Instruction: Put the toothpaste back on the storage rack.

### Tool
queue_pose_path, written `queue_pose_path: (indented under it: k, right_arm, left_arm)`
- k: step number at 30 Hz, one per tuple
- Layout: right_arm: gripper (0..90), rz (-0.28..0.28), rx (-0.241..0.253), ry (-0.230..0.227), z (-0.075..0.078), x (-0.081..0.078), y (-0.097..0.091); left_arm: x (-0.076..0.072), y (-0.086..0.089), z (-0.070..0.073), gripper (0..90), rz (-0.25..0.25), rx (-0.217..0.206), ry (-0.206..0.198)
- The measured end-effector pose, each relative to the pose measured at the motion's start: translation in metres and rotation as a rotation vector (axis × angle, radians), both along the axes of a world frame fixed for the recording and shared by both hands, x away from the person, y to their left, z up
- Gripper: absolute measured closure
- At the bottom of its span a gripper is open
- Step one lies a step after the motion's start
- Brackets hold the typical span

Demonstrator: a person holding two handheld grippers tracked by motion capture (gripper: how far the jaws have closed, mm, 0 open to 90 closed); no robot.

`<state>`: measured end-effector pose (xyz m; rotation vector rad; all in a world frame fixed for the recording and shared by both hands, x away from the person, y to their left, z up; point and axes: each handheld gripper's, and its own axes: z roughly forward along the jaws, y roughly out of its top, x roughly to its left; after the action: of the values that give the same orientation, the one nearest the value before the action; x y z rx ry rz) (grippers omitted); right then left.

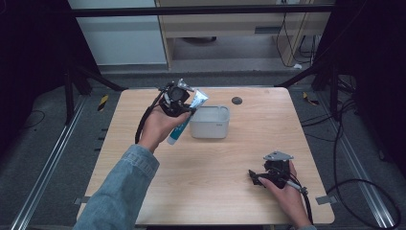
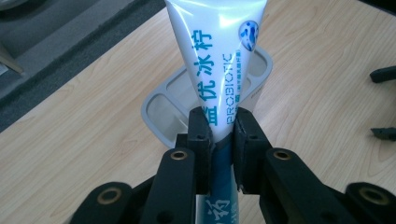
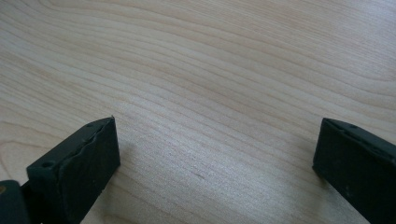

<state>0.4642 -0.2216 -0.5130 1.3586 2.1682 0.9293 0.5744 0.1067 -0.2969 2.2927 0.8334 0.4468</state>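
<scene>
Even overhead light keeps the wooden table (image 1: 230, 158) bright while the room around it sinks into darkness. Glare streaks the toothpaste tube (image 2: 219, 51) just beyond the left gripper (image 2: 218, 126), whose near jaws blur. Soft shadows sit under the right gripper (image 3: 215, 154).

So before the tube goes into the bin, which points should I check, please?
1. Grip: left gripper shut on the tube, pads on both sides: ok.
2. Bin upright, open side up: ok.
3. Room inside the bin: looks empty in the left gripper view: ok.
4. Tube above the opening: it hangs at the bin's left edge in the high view: not ok.
5. Right gripper open, resting far from the bin: ok.
6. Tube cap closed: cannot tell.
</scene>
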Motion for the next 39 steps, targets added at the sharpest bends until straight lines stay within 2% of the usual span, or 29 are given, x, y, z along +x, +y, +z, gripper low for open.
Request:
queue_pose_path:
  k: [9, 11, 14, 26, 39]
  right_arm:
    - [0.7, 0.001, -0.003, -0.001, 0.000, 0.000, 0.000]
    - [0.7, 0.001, -0.003, -0.001, 0.000, 0.000, 0.000]
    - [0.7, 0.001, -0.004, 0.000, 0.000, 0.000, 0.000]
    - [0.7, 0.001, -0.004, 0.000, 0.000, 0.000, 0.000]
    - [0.7, 0.001, -0.003, 0.000, 0.000, 0.000, 0.000]
  left_arm:
    - [0.009, -0.014, 0.011, 78.7, -0.009, -0.017, -0.022]
    - [0.010, -0.017, 0.013, 78.7, -0.015, -0.004, -0.026]
    - [0.012, -0.020, 0.016, 78.7, -0.015, -0.007, -0.034]
    - [0.018, -0.025, 0.023, 78.7, -0.003, -0.029, -0.047]
    - [0.020, -0.032, 0.029, 78.6, -0.006, -0.046, -0.078]
